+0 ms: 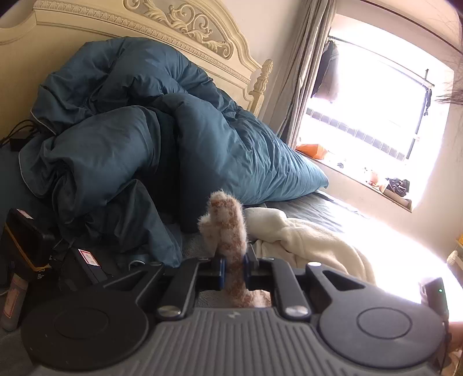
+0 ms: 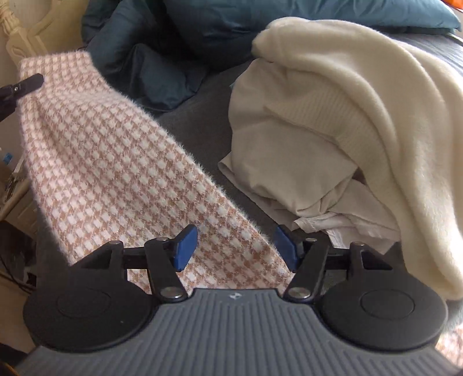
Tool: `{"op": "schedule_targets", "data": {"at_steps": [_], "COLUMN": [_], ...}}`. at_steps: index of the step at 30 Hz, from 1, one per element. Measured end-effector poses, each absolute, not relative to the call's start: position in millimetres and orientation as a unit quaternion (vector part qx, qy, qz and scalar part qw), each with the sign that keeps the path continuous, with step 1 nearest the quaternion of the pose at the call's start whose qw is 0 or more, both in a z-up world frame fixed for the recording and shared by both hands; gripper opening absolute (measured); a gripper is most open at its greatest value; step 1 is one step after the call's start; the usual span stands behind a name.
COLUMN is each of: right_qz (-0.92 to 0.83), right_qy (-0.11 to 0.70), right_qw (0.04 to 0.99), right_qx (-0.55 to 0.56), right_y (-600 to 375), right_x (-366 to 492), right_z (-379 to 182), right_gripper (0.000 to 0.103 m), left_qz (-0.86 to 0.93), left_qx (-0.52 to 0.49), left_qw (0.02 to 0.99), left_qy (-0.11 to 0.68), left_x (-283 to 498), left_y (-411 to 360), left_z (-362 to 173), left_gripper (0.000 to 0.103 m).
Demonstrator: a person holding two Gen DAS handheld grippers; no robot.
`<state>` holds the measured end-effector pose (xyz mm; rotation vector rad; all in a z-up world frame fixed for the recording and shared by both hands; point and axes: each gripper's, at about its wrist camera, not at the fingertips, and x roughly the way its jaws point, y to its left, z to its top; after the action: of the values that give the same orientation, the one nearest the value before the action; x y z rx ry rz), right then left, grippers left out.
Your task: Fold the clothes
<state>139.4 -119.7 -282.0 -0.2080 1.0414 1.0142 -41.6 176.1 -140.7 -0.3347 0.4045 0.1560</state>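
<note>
A fuzzy tan-and-white checked garment (image 2: 115, 173) hangs stretched over the dark bed. In the right wrist view it runs from the upper left down to my right gripper (image 2: 235, 245). That gripper is open, its blue pads (image 2: 185, 248) wide apart, with the checked cloth lying between and below them, not pinched. My left gripper (image 1: 233, 260) is shut on a bunched edge of the same garment (image 1: 224, 219), which sticks up past its fingertips. One black finger of the left gripper (image 2: 23, 85) shows at the cloth's far corner.
A cream fleece garment (image 2: 361, 101) lies heaped on a beige cloth (image 2: 275, 144) to the right; the fleece (image 1: 303, 240) is also in the left wrist view. A blue duvet (image 1: 130, 130) is piled against the carved headboard (image 1: 173, 26). Black devices (image 1: 29, 240) lie at the left, a bright window (image 1: 376, 101) at the right.
</note>
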Motion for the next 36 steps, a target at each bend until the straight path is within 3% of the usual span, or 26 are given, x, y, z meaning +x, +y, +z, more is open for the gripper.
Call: {"op": "schedule_targets", "data": {"at_steps": [6,9,10,11,12,14,17,20,24,28,31,34,35,36], "right_qz": [0.53,0.523,0.52,0.517,0.514,0.505,0.469,0.421,0.367,0.307,0.287,0.284,0.275,0.266], "right_qy": [0.593,0.627,0.617,0.598,0.578,0.524,0.45,0.363,0.269,0.257,0.243,0.243,0.234,0.236], "right_qw": [0.597,0.562,0.57,0.588,0.606,0.654,0.727,0.792,0.832,0.85,0.865,0.892,0.907,0.915], "right_qx": [-0.109,-0.135,-0.155,-0.169,-0.182,-0.207,-0.221,-0.252,-0.319,-0.342,-0.332,-0.254,-0.215,-0.189], "right_y": [-85.2,-70.0,-65.2,-63.8,-62.6,-63.5,-73.1,-71.9,-45.0,-26.1,-20.5,-51.6,-69.1,-82.0], "right_x": [189.5,193.3,191.1,187.4,183.6,173.4,155.9,129.0,93.5,88.8,80.9,76.4,72.9,69.4], "right_z": [-321.1,-337.3,-332.8,-323.1,-313.0,-285.3,-248.0,-243.2,-291.9,-356.6,-344.4,-299.1,-281.1,-265.9], "right_gripper": [0.065,0.06,0.046,0.021,0.013,0.006,0.005,0.005,0.005,0.008,0.01,0.044,0.053,0.054], "left_qz": [0.058,0.05,0.049,0.049,0.052,0.063,0.077,0.091,0.094,0.103,0.118,0.128,0.133,0.138], "left_qx": [-0.153,-0.15,-0.148,-0.145,-0.141,-0.136,-0.148,-0.155,-0.122,-0.05,-0.017,-0.037,-0.04,-0.042], "left_qw": [0.965,0.966,0.966,0.967,0.969,0.97,0.967,0.962,0.961,0.962,0.963,0.96,0.959,0.958], "left_qy": [0.204,0.207,0.205,0.202,0.197,0.191,0.195,0.208,0.23,0.249,0.241,0.246,0.248,0.249], "left_x": [-50.0,-49.5,-49.4,-49.3,-48.9,-47.3,-42.5,-36.8,-28.9,-19.5,-16.2,-12.6,-11.8,-11.3], "left_y": [174.8,172.6,171.8,171.2,171.3,172.5,177.6,178.8,165.9,142.2,135.7,140.5,142.1,143.5], "left_z": [-143.5,-147.7,-148.6,-149.2,-149.1,-149.0,-152.7,-159.0,-172.6,-191.8,-192.9,-191.3,-190.9,-190.6], "left_gripper": [0.013,0.013,0.013,0.013,0.013,0.013,0.013,0.013,0.013,0.012,0.013,0.013,0.013,0.013]}}
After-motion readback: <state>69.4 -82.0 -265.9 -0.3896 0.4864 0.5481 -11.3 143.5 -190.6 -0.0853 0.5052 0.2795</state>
